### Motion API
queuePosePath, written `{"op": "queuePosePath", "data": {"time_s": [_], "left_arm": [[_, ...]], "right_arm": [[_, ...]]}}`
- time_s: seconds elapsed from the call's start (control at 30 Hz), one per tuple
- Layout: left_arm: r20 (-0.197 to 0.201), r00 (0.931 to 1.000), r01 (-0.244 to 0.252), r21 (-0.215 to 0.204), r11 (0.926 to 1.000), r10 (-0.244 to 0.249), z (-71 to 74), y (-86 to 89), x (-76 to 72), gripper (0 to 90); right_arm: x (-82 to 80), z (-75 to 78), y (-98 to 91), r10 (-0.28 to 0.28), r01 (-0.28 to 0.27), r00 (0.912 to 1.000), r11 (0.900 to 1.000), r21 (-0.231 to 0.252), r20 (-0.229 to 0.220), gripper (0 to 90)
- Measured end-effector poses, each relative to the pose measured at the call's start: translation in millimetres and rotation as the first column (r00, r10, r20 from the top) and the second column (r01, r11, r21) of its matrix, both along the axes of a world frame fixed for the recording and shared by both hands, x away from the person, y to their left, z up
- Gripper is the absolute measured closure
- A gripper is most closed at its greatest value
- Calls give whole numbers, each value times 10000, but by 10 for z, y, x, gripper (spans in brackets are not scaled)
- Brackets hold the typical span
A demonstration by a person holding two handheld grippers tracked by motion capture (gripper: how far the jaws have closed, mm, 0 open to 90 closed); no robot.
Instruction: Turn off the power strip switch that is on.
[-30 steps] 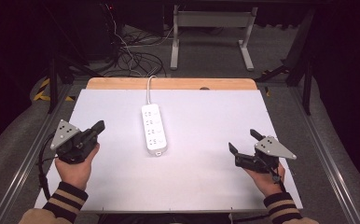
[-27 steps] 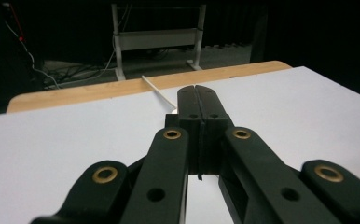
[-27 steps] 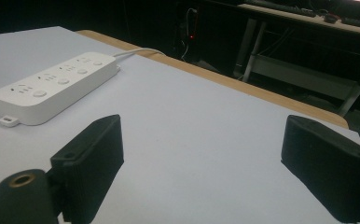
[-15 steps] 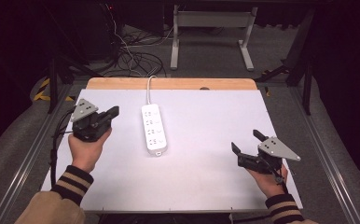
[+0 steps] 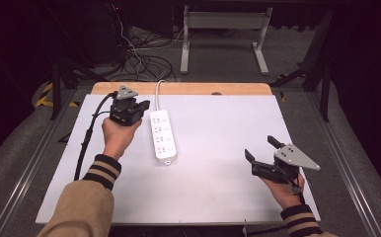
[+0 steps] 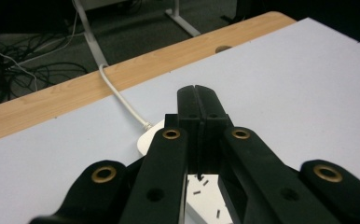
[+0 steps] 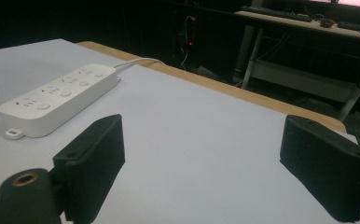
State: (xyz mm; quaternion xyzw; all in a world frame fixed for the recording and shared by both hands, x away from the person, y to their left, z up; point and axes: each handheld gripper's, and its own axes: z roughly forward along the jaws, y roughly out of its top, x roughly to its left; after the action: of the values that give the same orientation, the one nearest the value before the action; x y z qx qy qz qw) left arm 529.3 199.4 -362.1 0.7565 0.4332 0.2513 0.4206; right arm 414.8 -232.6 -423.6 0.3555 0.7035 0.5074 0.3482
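Both tools low: left tool (image 5: 141, 105) (jaws together) beside power strip (image 5: 162, 136).

Both tools are black with brass-ringed screw holes; left tool (image 5: 143, 104), right tool (image 5: 260, 149). Grey triangular plates on top. Tan sleeves, black-striped cuffs.
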Motion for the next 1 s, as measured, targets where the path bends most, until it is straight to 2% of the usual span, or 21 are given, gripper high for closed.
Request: {"op": "queuePosePath", "data": {"time_s": [0.03,0.13,0.27,0.33,0.4,0.47,0.57,0.63,0.73,0.83,0.9,0.97,1.0], "left_arm": [[-196,9998,62,97,9999,-60,-20,-74,105,900],[-749,9970,210,488,9986,-173,-87,-206,274,900],[-1389,9903,212,1096,9937,-59,-245,-374,465,900],[-1719,9849,7,1335,9910,224,-336,-426,560,900],[-2122,9766,-46,1401,9901,346,-433,-445,650,900],[-2320,9708,-269,1455,9890,605,-517,-461,704,900],[-2447,9673,-302,1496,9883,666,-580,-487,737,900],[-2634,9610,-357,1835,9824,841,-673,-529,759,900],[-2729,9575,-344,2130,9764,933,-754,-566,767,900],[-2867,9550,-159,2071,9782,762,-802,-594,774,900],[-2856,9558,-101,2049,9787,697,-810,-610,768,900],[-2861,9537,-289,2194,9752,926,-819,-626,765,900],[-2762,9561,-346,2254,9736,979,-823,-633,761,900]], "right_arm": [[2,4,8,-2,2,10000,10000,11,-15,139],[10,27,24,90,-91,9999,9998,163,61,139],[9,55,36,125,-128,9999,9994,307,110,141],[9,51,46,197,-200,9998,9993,306,84,142],[4,51,52,205,-208,9998,9993,299,88,143],[2,49,54,243,-245,9997,9990,374,56,144],[-3,50,57,237,-238,9997,9990,381,37,145],[-2,56,48,264,-265,9996,9985,472,37,145],[-7,73,37,254,-254,9997,9973,684,7,145],[-16,81,37,232,-229,9997,9969,750,-24,146],[-19,76,39,210,-206,9998,9975,679,-55,148],[-24,72,37,187,-182,9998,9976,664,-76,151],[-26,73,34,167,-164,9998,9977,652,-46,150]]}}
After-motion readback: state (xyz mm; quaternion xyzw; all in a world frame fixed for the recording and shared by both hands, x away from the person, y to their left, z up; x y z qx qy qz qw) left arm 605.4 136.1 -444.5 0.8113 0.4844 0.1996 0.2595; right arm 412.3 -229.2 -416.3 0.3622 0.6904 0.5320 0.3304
